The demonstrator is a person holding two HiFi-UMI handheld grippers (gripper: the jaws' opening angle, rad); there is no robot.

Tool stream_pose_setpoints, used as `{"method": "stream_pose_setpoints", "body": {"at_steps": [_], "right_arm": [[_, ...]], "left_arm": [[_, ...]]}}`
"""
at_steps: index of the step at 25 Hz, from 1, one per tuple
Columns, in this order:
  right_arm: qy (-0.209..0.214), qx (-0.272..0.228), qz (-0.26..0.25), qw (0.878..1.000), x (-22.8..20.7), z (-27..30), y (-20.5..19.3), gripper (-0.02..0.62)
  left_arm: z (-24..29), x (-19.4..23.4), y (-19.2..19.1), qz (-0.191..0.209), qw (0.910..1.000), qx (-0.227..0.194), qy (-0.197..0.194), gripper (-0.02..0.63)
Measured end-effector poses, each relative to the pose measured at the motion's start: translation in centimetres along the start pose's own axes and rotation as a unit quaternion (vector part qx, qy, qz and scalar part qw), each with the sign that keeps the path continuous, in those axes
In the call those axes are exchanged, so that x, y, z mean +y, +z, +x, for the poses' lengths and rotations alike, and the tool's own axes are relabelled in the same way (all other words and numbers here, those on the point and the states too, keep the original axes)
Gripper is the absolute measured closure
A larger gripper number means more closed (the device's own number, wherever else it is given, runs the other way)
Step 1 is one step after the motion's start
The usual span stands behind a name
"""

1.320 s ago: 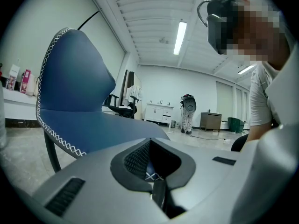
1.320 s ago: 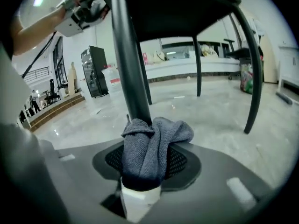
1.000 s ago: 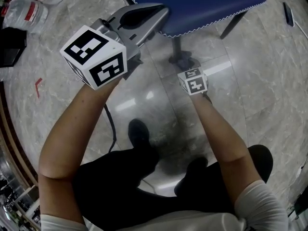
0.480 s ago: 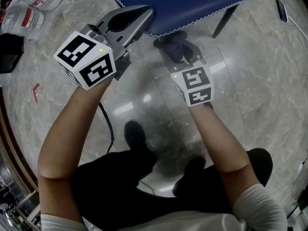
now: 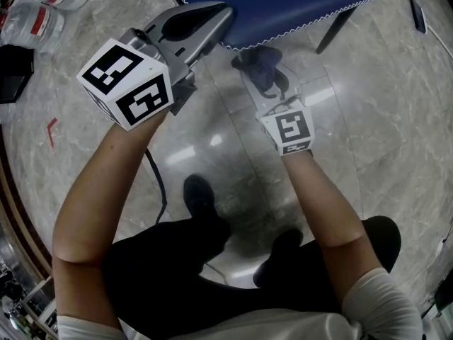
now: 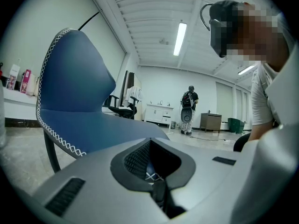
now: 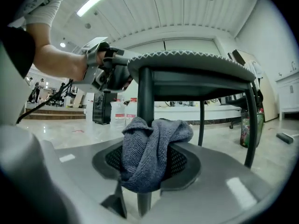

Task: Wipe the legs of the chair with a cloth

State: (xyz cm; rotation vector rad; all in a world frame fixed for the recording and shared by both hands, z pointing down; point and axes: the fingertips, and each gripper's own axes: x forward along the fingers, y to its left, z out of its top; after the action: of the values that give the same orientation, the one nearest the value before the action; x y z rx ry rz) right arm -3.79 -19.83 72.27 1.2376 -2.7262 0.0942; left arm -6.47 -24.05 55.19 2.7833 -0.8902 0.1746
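**Marble floor, cloth at the chair's front leg**

Polished marble floor (image 5: 368, 154) spreads under the person, who bends over a blue chair. Nearest, the right gripper (image 7: 149, 171) is clenched on a bunched grey cloth (image 7: 152, 148), held low beneath the seat (image 5: 283, 6). The cloth presses against the dark front leg (image 7: 145, 92), which runs down behind it and shows again below the jaws. Higher up, the left gripper (image 6: 154, 171) looks closed on the seat's stitched edge, which steadies the chair. Farther back stand the rear legs (image 7: 252, 120), with no cloth on them.

To wipe well, I judge the cloth should stay pushed firmly onto the leg while it slides along the full length, from under the seat down to the floor. Turning the gripper round the leg would reach the far side. The loose folds could slip from the jaws if they snag.
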Motion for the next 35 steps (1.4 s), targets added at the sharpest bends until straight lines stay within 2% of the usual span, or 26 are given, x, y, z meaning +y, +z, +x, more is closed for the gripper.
{"method": "stream_pose_setpoints", "body": {"at_steps": [5, 8, 12, 14, 16, 19, 23, 28, 32, 35], "right_arm": [[0.001, 0.025, 0.015, 1.000, -0.1, 0.3, -5.5, 0.425], [0.005, 0.085, 0.039, 0.996, 0.0, 0.4, -10.7, 0.426], [0.006, 0.175, 0.056, 0.983, -0.1, 0.5, -17.3, 0.431], [0.009, 0.209, 0.052, 0.977, 0.0, 0.7, -19.4, 0.431], [0.013, 0.219, 0.044, 0.975, 0.1, 0.9, -19.5, 0.431], [0.013, 0.204, 0.026, 0.979, 0.1, 0.9, -17.1, 0.433], [0.009, 0.184, -0.026, 0.983, 0.2, 0.9, -11.8, 0.431], [0.005, 0.139, 0.006, 0.990, 0.2, 0.6, -4.9, 0.430], [0.007, 0.076, 0.004, 0.997, 0.0, 0.2, 2.9, 0.431], [0.018, 0.035, 0.022, 0.999, 0.0, -0.2, 7.7, 0.433]], "left_arm": [[0.1, 0.0, 0.0, 0.000, 1.0000, -0.001, -0.007, 0.601], [0.1, 0.0, 0.0, 0.000, 0.9999, -0.003, -0.010, 0.601], [0.2, 0.0, 0.0, 0.001, 0.9999, -0.004, -0.014, 0.601], [0.2, -0.1, 0.0, 0.002, 0.9999, -0.004, -0.013, 0.601], [0.1, 0.0, -0.1, 0.002, 0.9999, -0.003, -0.012, 0.601], [0.2, 0.0, -0.1, 0.003, 0.9999, -0.001, -0.012, 0.601], [0.1, -0.1, 0.0, 0.008, 0.9999, 0.001, -0.011, 0.601], [0.0, -0.1, -0.1, 0.013, 0.9999, -0.001, -0.002, 0.601], [0.1, -0.1, 0.1, 0.016, 0.9999, -0.004, 0.002, 0.601], [0.0, 0.0, 0.1, 0.013, 0.9999, -0.001, 0.008, 0.601]]}}
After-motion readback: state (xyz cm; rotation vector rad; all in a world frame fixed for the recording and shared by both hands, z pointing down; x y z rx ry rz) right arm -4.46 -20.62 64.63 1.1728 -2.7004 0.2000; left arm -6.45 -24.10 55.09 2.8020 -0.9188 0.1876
